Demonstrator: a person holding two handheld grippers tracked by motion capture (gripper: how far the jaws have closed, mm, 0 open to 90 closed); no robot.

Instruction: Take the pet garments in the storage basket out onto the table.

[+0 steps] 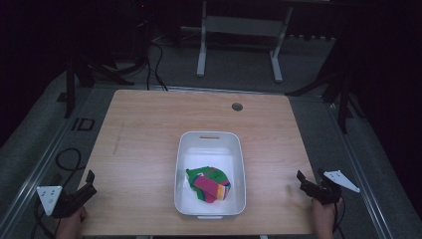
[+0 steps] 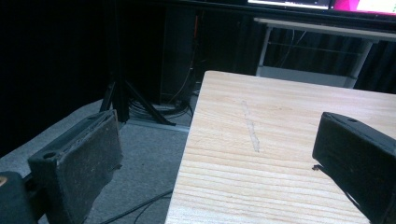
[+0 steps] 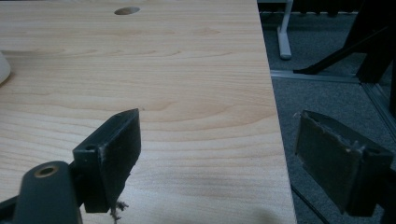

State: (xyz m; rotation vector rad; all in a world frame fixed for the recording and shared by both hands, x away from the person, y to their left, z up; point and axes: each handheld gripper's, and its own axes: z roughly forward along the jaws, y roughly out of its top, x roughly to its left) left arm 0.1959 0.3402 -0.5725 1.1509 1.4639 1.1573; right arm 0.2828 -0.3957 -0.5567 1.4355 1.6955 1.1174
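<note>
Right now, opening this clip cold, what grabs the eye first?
The bright bundle of cloth, green with pink, orange and yellow bands, lying in the near end of the white tub at the middle of the wooden table. After that, the two open tongs held at the near corners: the left tongs and the right tongs, both apart from the tub.

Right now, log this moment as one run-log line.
left claw: open, idle, table's left edge | right claw: open, idle, right edge | socks: bundled in white bin | table
</note>
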